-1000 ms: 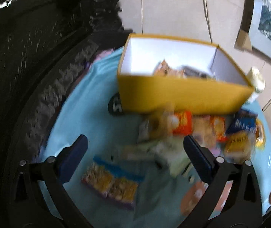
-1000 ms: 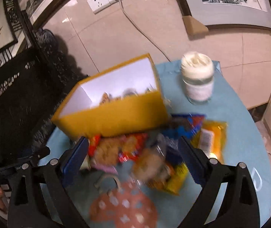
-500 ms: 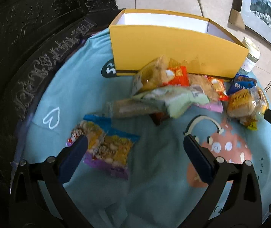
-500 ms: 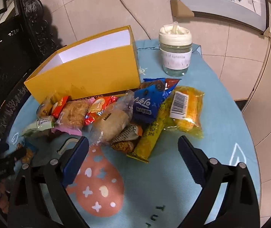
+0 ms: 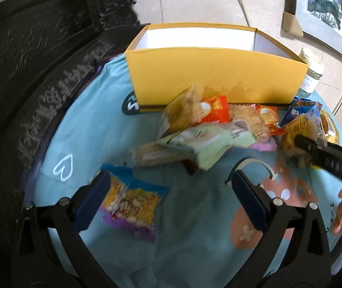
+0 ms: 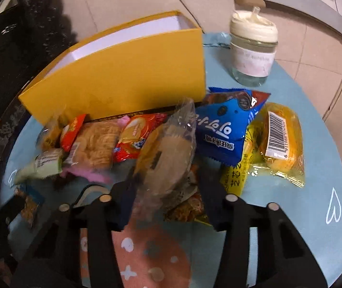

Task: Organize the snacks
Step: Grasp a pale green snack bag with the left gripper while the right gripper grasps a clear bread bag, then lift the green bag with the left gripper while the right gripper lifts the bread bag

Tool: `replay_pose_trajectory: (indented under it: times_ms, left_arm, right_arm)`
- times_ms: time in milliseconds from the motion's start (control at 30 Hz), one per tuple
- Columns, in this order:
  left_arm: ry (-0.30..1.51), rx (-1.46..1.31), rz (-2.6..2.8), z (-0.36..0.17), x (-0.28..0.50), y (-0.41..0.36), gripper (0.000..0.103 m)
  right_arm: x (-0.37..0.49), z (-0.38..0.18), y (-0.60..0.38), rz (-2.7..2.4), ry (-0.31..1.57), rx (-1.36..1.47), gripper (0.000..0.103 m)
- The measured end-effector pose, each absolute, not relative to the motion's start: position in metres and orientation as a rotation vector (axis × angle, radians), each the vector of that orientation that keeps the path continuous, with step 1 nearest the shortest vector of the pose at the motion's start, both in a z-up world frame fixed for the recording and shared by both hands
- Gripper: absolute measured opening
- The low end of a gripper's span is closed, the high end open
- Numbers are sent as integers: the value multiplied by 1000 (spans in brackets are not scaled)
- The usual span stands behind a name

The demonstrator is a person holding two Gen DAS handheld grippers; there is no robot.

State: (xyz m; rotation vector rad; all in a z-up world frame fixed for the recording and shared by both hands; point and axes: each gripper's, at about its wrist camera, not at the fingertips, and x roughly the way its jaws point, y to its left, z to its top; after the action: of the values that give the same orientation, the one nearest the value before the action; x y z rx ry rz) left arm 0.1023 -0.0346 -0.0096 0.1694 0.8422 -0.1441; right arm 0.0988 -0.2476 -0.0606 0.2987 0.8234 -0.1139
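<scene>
A yellow open box (image 5: 214, 81) stands at the back of a table with a teal cloth (image 5: 87, 120), and a pile of snack packets lies in front of it. My right gripper (image 6: 168, 199) is closing on a clear-wrapped bread packet (image 6: 168, 153). Its pads touch the wrapper on both sides. The left wrist view shows one finger of that gripper (image 5: 315, 151) at the same packet. My left gripper (image 5: 171, 199) is open low over the cloth. A blue and purple cartoon snack packet (image 5: 132, 206) lies flat beside its left finger.
A blue packet (image 6: 226, 129) and a yellow barcoded packet (image 6: 281, 139) lie right of the bread. A pale green packet (image 5: 202, 141) tops the pile's left side. A lidded glass jar (image 6: 252, 55) stands by the box. Dark carved furniture (image 5: 39, 72) borders the table's left.
My right gripper has come down onto the pile and its jaws have narrowed around the bread packet. My left gripper has sunk closer to the cartoon packet and stayed open.
</scene>
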Motion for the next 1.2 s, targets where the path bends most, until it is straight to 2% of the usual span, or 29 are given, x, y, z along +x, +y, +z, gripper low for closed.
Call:
replay_pose_trajectory:
  times_ms: [300, 333, 433, 600, 633, 667, 733, 867, 1000, 1067, 1200]
  left_arm:
    - [776, 302, -175, -10, 114, -74, 101]
    - [772, 323, -177, -12, 116, -78, 97]
    - [827, 327, -231, -21, 123, -86, 71]
    - [819, 380, -220, -33, 126, -93, 69]
    - [817, 394, -218, -36, 126, -94, 65]
    - [817, 405, -207, -38, 128, -94, 45]
    - [825, 418, -198, -43, 133, -91, 40]
    - [839, 383, -199, -37, 137, -84, 24]
    - [839, 313, -225, -23, 131, -75, 20]
    - [843, 289, -227, -17, 126, -72, 18]
    - [842, 266, -225, -8, 112, -68, 16]
  right_arm:
    - [68, -50, -289, 33, 696, 531, 42]
    - [68, -50, -292, 29, 698, 543, 42]
    - [69, -51, -292, 38, 695, 564, 31]
    - [67, -49, -287, 51, 696, 540, 31]
    - [68, -50, -286, 52, 701, 535, 31]
    - [69, -51, -285, 46, 705, 529, 31]
    - [69, -54, -284, 22, 706, 501, 31]
    - [74, -61, -282, -31, 670, 460, 35]
    - [77, -64, -280, -86, 620, 404, 41]
    - [77, -65, -285, -100, 618, 420, 55]
    - [70, -63, -299, -89, 610, 514, 66]
